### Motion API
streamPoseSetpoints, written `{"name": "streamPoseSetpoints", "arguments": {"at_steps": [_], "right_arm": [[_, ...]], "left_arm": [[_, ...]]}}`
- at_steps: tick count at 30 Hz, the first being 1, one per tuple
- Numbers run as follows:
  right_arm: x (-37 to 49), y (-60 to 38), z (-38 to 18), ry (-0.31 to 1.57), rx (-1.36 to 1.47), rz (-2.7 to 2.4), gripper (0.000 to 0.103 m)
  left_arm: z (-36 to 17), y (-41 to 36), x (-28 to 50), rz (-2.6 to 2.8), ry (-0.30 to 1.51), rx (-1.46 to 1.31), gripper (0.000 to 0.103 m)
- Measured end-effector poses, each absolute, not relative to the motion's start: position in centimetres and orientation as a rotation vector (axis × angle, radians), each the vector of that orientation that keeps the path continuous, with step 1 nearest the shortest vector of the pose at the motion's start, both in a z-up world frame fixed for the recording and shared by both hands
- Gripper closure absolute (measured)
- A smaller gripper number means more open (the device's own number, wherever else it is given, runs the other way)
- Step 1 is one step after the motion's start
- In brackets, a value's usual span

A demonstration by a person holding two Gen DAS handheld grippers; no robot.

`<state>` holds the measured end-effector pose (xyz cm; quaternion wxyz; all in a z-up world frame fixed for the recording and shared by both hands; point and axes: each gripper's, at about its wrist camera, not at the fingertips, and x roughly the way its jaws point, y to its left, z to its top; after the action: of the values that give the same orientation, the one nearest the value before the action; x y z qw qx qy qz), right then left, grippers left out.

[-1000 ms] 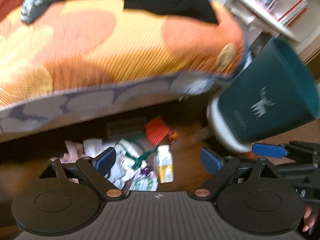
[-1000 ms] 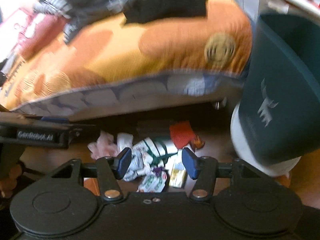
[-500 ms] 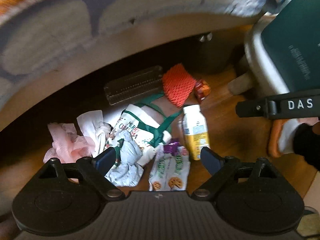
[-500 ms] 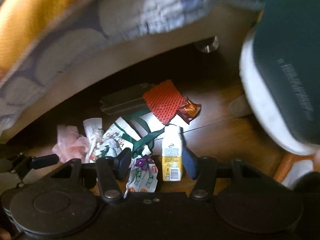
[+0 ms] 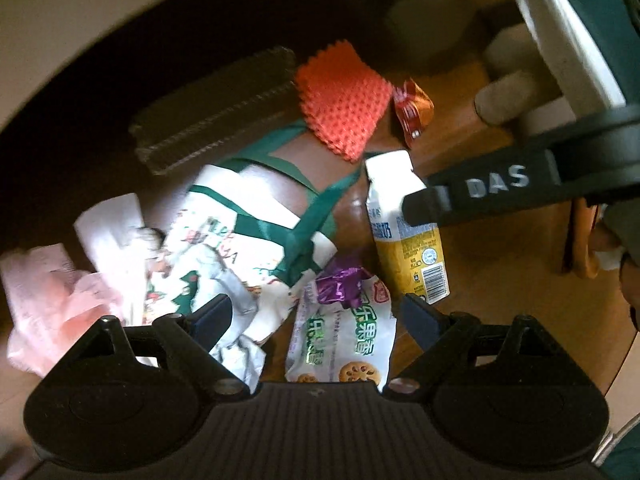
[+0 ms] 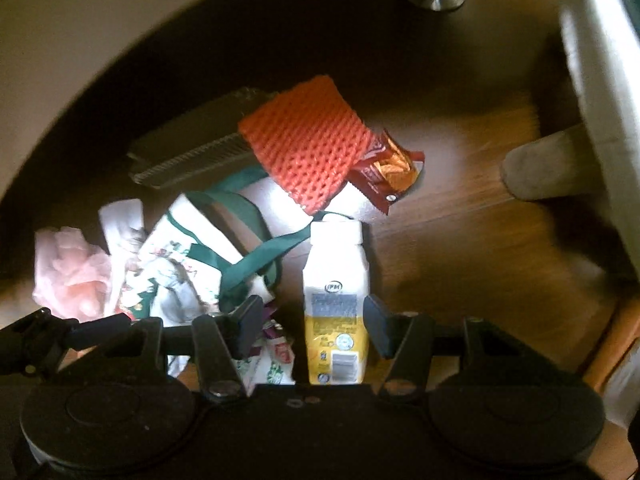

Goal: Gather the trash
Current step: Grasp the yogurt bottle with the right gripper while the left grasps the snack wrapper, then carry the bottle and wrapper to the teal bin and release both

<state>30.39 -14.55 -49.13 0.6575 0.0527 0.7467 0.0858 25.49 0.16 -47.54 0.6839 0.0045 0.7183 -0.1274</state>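
Trash lies on the wooden floor under a bed edge. A white and yellow milk carton (image 5: 408, 236) (image 6: 335, 304) lies flat. A white and green snack packet (image 5: 344, 336) with a purple wrapper (image 5: 340, 286) on it lies next to it. A crumpled white bag with green handles (image 5: 240, 232) (image 6: 188, 260), an orange foam net (image 5: 344, 100) (image 6: 308, 148) and a red-orange wrapper (image 5: 412, 112) (image 6: 384, 172) lie further off. My left gripper (image 5: 316, 320) is open over the snack packet. My right gripper (image 6: 314, 326) is open, its fingers either side of the carton.
Pink tissue (image 5: 44, 304) (image 6: 68, 276) lies at the left. A dark ridged plastic tray (image 5: 216, 112) (image 6: 192, 152) sits in shadow under the bed. The teal bin with its white base (image 5: 560, 28) (image 6: 600, 80) stands at the right. The right tool's arm (image 5: 520, 184) crosses the left view.
Both grippers have dropped lower and closer to the trash pile. The bedspread has left view. The right gripper now straddles the milk carton.
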Motion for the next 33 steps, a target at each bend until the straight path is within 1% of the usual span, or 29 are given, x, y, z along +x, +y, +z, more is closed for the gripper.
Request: {"name": "streamPoseSetpoints", "arguments": {"at_steps": [6,8,10,11,15,17,18,19,26,31,33], "right_arm": [[30.5,-13.9,-51.9,1.725,0.080,0.169,0.048],[30.5,-13.6,-52.6,1.730,0.046,0.161,0.048],[30.5,-13.4,-53.2,1.737,0.027,0.159,0.048],[30.6,-13.3,-53.5,1.740,0.020,0.158,0.048],[30.6,-12.8,-54.6,1.750,0.006,0.146,0.048],[30.6,-12.6,-54.9,1.753,-0.011,0.152,0.049],[30.5,-12.5,-55.0,1.747,-0.028,0.153,0.051],[30.4,-12.1,-55.2,1.738,-0.049,0.148,0.051],[29.7,-11.2,-55.0,1.719,-0.093,0.161,0.054],[29.2,-11.2,-53.0,1.682,-0.106,0.159,0.054],[29.5,-11.5,-51.2,1.665,-0.108,0.154,0.054]], "left_arm": [[-50.5,-0.4,26.0,-0.296,1.639,-0.012,0.012],[-51.6,-0.5,26.0,-0.301,1.653,-0.013,0.017],[-52.5,-0.6,25.9,-0.308,1.672,-0.012,0.027],[-52.8,-0.6,25.8,-0.310,1.678,-0.012,0.029],[-53.8,-0.5,25.8,-0.314,1.692,-0.027,0.045],[-54.3,-0.6,25.8,-0.316,1.706,-0.029,0.049],[-54.6,-0.6,25.8,-0.319,1.716,-0.029,0.053],[-54.7,-0.6,25.8,-0.323,1.720,-0.031,0.059],[-55.0,-0.8,26.0,-0.329,1.729,-0.045,0.064],[-53.9,-1.2,26.1,-0.329,1.730,-0.073,0.066],[-52.9,-0.8,26.3,-0.311,1.731,-0.103,0.067]]}}
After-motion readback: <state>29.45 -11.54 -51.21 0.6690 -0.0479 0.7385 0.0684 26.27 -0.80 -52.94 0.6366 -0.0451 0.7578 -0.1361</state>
